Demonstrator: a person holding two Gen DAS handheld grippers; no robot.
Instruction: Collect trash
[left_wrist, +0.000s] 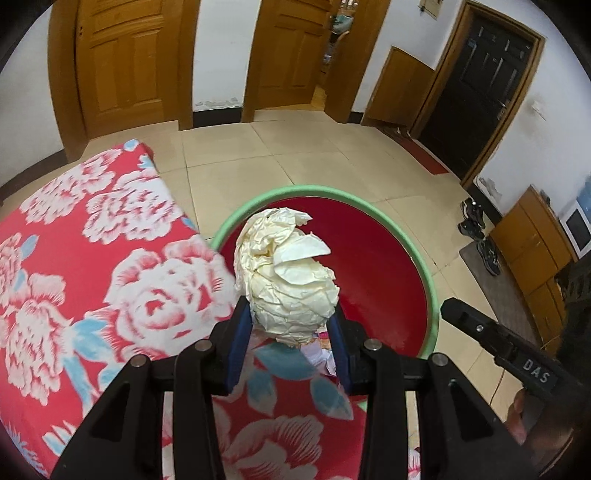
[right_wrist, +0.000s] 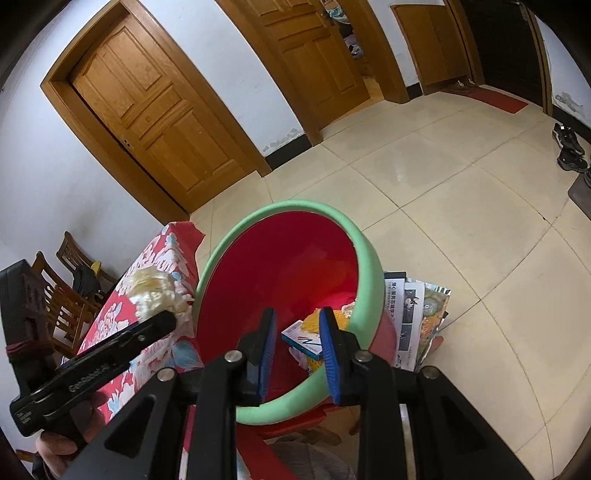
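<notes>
**A:** What does the left wrist view show?

**B:** The left tongs (left_wrist: 291, 332) are clenched on a crumpled paper ball (left_wrist: 288, 273), cream coloured, which sticks up and forward from between the blue pads. Just beyond and below the ball is a red bin (left_wrist: 388, 258) with a green rim. To the left lies a worktop under a red flowered cloth (left_wrist: 110, 258). The ball hangs over the near-left part of the bin's rim, where cloth meets bin, so the bin's open mouth lies ahead and to the right of it.

**A:** And the right wrist view?

**B:** The right tongs (right_wrist: 297, 350) stand released, nothing between their pads, pointing down into the same bin (right_wrist: 362, 273). A small blue and white box (right_wrist: 306, 338) and some yellow scraps lie at the bottom. The left tongs (right_wrist: 168, 319) show at the left edge with the paper ball (right_wrist: 155, 295) just outside the rim.

**A:** Which hand is nearer to dropping something in?

**B:** The left one, I judge; it carries the only trash held.
</notes>
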